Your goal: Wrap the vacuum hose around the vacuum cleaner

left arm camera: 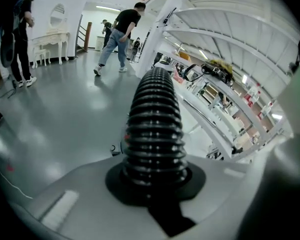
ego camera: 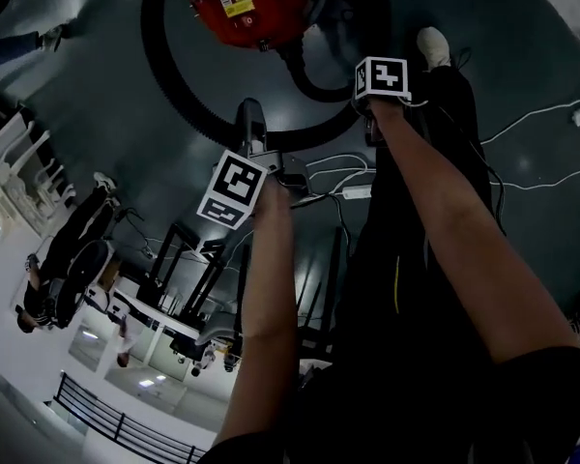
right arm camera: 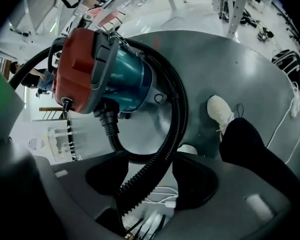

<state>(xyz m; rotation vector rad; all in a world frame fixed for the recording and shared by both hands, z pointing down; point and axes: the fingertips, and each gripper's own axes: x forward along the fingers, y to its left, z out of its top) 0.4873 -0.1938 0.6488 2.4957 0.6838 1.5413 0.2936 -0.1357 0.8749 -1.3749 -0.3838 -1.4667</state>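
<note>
Grips the black ribbed vacuum hose (left arm camera: 155, 124) with the left tool (left arm camera: 155, 181), jaws pressed together on it, so that the ribs fill the middle of the left gripper view and hide whatever lies straight beyond. Holds the right tool (right arm camera: 150, 174) with jaws spread wide; another stretch of that hose runs up between them with a gap on either side, not pinched. Looks down in the head view on one marker cube (ego camera: 234, 189) at the left tool and another (ego camera: 382, 77) at the right, with the jaws themselves mostly hidden beneath cubes and hands. Faces the red and teal canister vacuum cleaner (right arm camera: 100, 74), lying on the grey floor (right arm camera: 250, 59) ahead of the right tool and cut off by the top edge in the head view, where only its red end shows. Follows the hose from a black collar (right arm camera: 106, 116) on the cleaner's body, curling beside it and sweeping in a wide loop on the floor around it, part of that loop lost past the frame edge. Stands with one white shoe (right arm camera: 220, 111) and a dark trouser leg (right arm camera: 255, 144) near the loop. Cannot tell where the thin white cables (right arm camera: 160, 196) under the right tool lead. Takes in, far off in the left gripper view, a walking person in a black shirt and jeans (left arm camera: 121, 34), another person (left arm camera: 20, 39) near the left edge, and white shelving racks (left arm camera: 225, 59) carrying small blurred things.
</note>
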